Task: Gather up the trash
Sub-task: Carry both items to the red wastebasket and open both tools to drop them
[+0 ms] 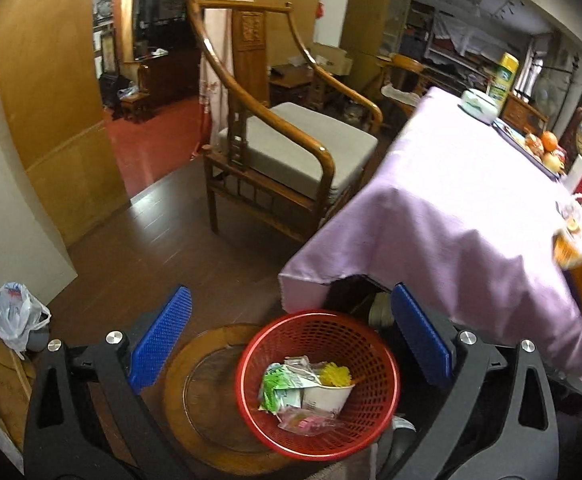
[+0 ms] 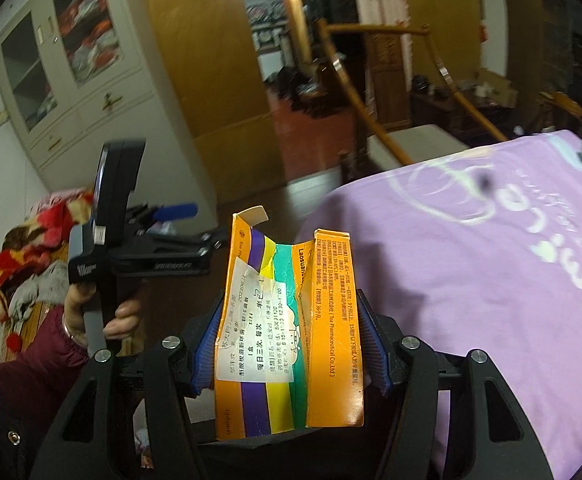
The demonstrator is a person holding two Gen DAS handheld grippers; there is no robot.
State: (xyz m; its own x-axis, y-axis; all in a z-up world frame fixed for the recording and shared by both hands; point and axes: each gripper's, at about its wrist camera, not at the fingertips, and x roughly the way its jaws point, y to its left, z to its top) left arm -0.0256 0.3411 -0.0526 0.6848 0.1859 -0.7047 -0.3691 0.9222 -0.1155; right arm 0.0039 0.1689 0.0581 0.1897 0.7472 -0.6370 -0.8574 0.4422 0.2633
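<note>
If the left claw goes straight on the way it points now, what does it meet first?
Most likely the red plastic mesh basket holding trash, which sits between the open left claw fingers in its view; depth is unclear.

Wooden armchair point(image 1: 287, 136) beside purple-clothed table point(image 1: 471, 200)

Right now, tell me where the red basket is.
In the left wrist view, the red basket sits on the floor below the open left tongs, beside the purple-clothed table, partly on a round wooden tray.
</note>
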